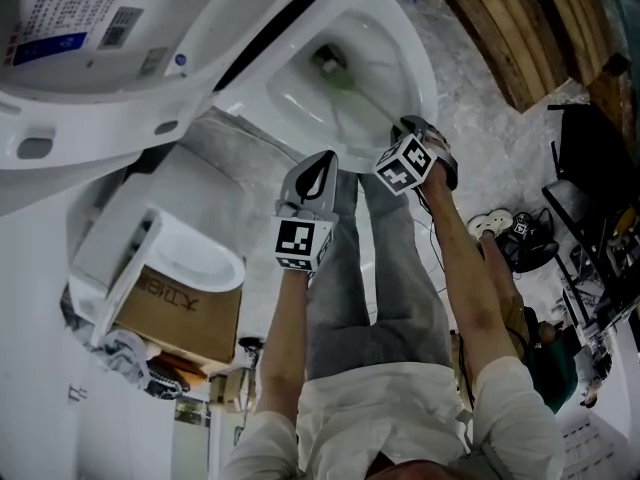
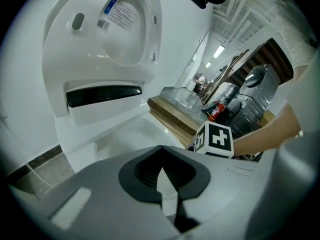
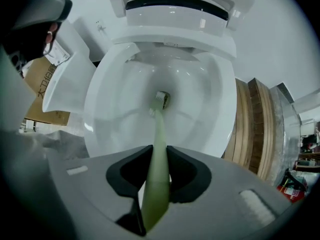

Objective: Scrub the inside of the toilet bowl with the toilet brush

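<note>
The white toilet bowl [image 1: 300, 98] lies open at the top of the head view and fills the right gripper view [image 3: 115, 109]. A pale green toilet brush [image 1: 362, 98] reaches down into it, its head [image 3: 160, 100] at the drain opening. My right gripper [image 1: 408, 128] hangs over the bowl's near rim, shut on the brush handle [image 3: 156, 184], which runs between its jaws [image 3: 159, 156]. My left gripper [image 1: 325, 163] hovers just outside the rim, shut with nothing in it [image 2: 161, 149]. In the left gripper view the right gripper's marker cube [image 2: 215, 140] shows ahead.
The raised lid and seat [image 1: 100, 48] stand at the left, also in the left gripper view [image 2: 125, 29]. A wooden platform [image 1: 510, 28] borders the toilet on the right. Another white fixture [image 1: 190, 258] on a cardboard box [image 1: 180, 313] sits left. Cables and gear [image 1: 520, 238] lie right.
</note>
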A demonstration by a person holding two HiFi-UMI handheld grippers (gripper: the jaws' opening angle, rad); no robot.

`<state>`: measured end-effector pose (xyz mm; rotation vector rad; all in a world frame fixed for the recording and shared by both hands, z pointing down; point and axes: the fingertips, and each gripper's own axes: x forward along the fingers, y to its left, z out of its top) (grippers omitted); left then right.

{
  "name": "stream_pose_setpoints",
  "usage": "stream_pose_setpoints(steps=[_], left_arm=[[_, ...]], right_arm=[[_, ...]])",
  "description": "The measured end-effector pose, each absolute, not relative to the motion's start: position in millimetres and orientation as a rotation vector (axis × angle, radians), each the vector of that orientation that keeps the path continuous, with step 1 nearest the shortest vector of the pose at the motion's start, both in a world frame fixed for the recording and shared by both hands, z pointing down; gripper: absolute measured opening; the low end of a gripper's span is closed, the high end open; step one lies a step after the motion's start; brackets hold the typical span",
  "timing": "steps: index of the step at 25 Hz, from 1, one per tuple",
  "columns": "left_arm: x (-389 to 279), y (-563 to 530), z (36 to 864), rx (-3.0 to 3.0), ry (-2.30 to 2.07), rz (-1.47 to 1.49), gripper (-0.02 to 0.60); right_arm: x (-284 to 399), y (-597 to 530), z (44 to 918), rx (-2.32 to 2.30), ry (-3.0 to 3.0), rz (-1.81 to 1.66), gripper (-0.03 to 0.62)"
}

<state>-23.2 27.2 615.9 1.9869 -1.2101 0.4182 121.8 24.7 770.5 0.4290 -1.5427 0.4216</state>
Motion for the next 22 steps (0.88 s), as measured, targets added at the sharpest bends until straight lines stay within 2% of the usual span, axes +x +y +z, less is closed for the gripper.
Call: stream_pose_setpoints(steps=[13,22], left_arm=[[-27,31,620,1.968,-1.21,0.464,0.02],[-22,34,606,1.977,-1.241,0.418,0.018]], right_arm=[[99,-13,803,0.419,-1.548,0.394,0.091],[127,18,784,0.428,-1.537,0.439,0.091]])
